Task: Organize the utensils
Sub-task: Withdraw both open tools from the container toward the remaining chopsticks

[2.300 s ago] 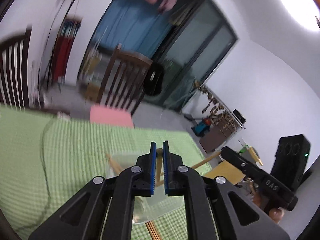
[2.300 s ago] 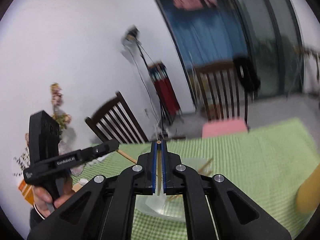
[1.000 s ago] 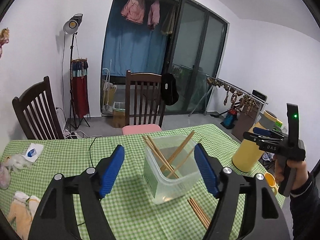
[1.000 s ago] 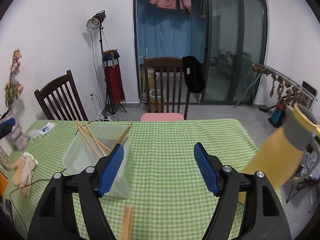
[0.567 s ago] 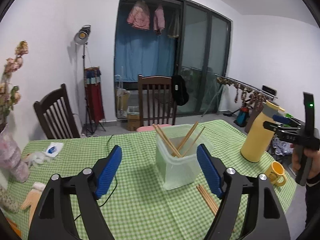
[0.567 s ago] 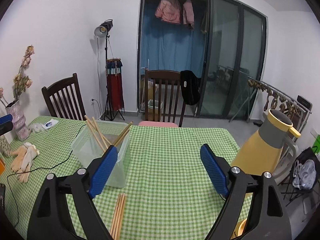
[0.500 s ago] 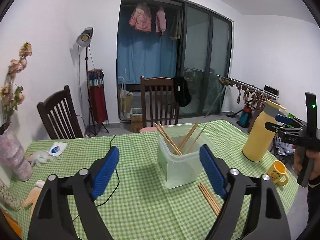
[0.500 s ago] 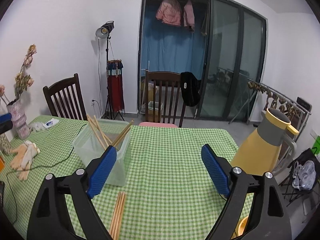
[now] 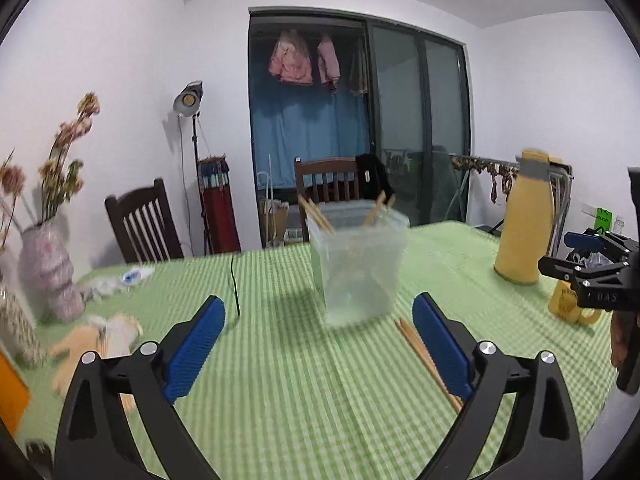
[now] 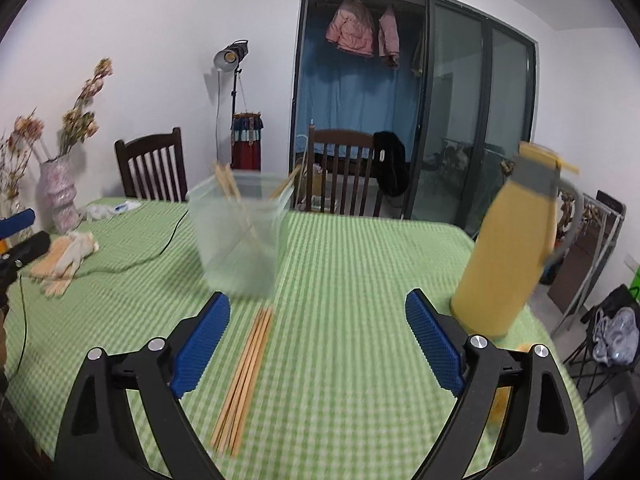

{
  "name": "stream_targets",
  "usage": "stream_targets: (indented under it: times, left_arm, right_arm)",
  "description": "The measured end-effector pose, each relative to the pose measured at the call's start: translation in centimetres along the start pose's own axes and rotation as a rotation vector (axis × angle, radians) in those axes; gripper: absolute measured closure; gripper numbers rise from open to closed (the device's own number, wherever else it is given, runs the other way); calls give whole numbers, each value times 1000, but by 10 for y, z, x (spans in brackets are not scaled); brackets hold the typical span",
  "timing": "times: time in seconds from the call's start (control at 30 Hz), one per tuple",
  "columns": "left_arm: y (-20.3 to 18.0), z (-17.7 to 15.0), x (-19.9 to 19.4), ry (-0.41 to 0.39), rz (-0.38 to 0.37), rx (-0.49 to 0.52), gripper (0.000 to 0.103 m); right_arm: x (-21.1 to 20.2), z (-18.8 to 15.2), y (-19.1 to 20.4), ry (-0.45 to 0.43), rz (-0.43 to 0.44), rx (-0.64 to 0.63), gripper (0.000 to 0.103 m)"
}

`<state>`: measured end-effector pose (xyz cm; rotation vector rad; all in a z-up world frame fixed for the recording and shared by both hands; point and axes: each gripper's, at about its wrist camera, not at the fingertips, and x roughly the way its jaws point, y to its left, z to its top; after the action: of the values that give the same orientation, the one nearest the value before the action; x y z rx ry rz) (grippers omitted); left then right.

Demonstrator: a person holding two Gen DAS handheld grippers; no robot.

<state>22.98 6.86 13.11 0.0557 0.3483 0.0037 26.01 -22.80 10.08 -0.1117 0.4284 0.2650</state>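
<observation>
While both the left gripper [image 9: 318,340] and right gripper [image 10: 318,340] hang spread wide and empty, loose chopsticks [image 10: 246,376] lie just before the tub [image 10: 240,232], which holds more sticks [image 10: 226,184].

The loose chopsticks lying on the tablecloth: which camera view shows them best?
The right wrist view: the loose chopsticks lie as a whole bundle in front of the clear container. In the left wrist view, the left gripper's finger hides part of them.

Right tool [image 10: 318,340] wide open, empty; chopstick bundle [image 10: 245,378] on tablecloth [image 10: 360,280] before clear container [image 10: 238,232].
</observation>
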Motion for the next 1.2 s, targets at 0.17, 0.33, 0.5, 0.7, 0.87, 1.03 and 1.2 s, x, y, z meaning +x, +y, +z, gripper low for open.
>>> stream_targets:
  times: [0.17, 0.33, 0.5, 0.7, 0.87, 1.03, 1.2]
  left_arm:
    - [-24, -69, -27, -15, 99, -7, 11]
    - [-40, -135, -58, 18, 102, -54, 11]
    - [-46, -173, -70, 92, 68, -79, 11]
    - [-55, -183, -72, 122, 28, -40, 11]
    - [-58, -177, -62, 143, 4, -48, 11]
    - [-53, -162, -53, 148, 19, -54, 11]
    - [-43, -152, -46, 139, 35, -63, 11]
  right_arm:
    - [-22, -56, 18, -1, -77, -45, 17]
    - [-42, -116, 29, 50, -87, 11, 17]
    - [-56, -151, 45, 77, -64, 38, 17]
    - [-57, -169, 54, 116, -59, 4, 17]
    - [-51, -166, 44, 129, -66, 39, 17]
    - [-43, -157, 37, 146, -66, 56, 17]
    - [-34, -140, 28, 154, -64, 84, 17]
